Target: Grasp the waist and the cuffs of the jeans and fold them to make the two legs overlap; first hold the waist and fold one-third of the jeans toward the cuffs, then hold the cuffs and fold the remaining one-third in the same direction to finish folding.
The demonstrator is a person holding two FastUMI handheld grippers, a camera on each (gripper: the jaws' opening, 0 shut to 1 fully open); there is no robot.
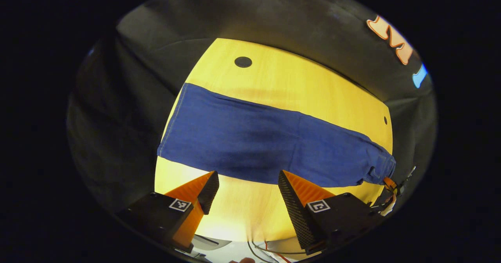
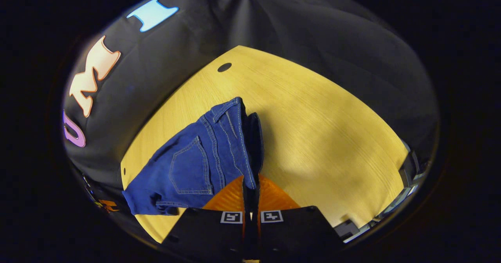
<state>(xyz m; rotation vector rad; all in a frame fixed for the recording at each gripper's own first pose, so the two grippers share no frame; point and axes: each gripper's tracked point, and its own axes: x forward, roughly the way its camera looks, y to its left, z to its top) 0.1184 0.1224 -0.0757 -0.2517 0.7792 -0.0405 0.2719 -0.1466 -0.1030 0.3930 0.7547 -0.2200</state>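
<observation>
Gripping the waist (image 2: 238,137) of the jeans (image 1: 254,137), your right gripper (image 2: 250,188) has its fingers pressed together on the denim, lifting that end off the table (image 2: 332,137). Your left gripper (image 1: 248,188) hovers with jaws wide apart and empty, just short of the near edge of the leg, which lies flat across the wood. Carry the waist low toward the cuffs; the far cuff end looks flat, though distortion blurs it.

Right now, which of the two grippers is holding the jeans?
The right gripper: its fingers are closed on the jeans' waist. The left gripper is open above the table, holding nothing.
</observation>
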